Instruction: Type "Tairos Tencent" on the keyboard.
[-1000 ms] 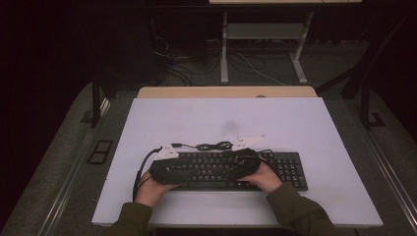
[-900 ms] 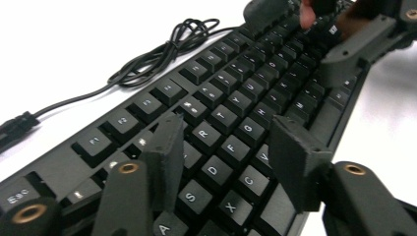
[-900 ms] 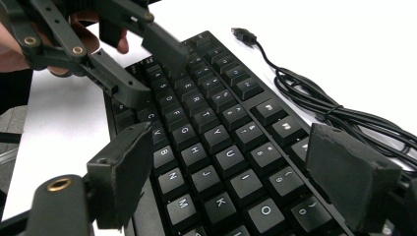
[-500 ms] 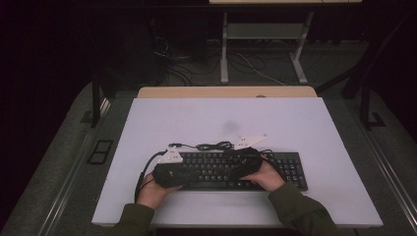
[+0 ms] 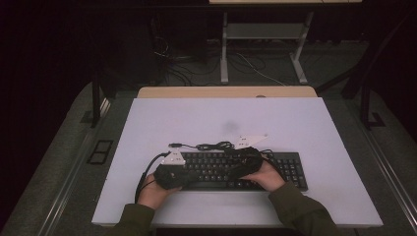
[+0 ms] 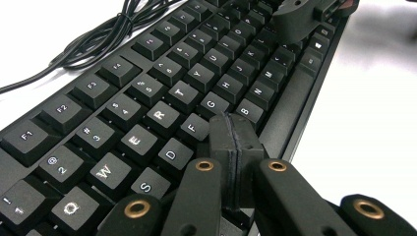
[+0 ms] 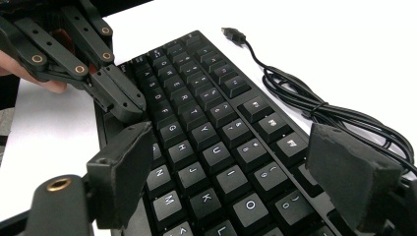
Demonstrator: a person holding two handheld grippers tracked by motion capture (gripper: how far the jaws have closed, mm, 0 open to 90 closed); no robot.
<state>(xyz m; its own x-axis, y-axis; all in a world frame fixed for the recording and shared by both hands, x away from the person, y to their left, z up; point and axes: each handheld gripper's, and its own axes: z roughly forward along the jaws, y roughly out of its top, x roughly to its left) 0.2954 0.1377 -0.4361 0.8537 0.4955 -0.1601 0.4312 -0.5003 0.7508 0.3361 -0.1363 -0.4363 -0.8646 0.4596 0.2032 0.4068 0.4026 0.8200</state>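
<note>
While left tool (image 6: 235, 142) pinches nothing, keyboard (image 6: 162, 93) legends legible.

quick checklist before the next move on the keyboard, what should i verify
1. Left gripper fingers shut with nothing between them, having just been closing: ok.
2. Left gripper tip over the keyboard near the F, G and V keys; whether it presses a key: cannot tell.
3. Right gripper fingers open above the keys, holding nothing: ok.
4. The two grippers stay apart over the keyboard: ok.
5. Keyboard flat on the white table: ok.
6. Keyboard cable bunched behind the function row, USB plug loose on the table, not connected: not ok if typing must register.
</note>
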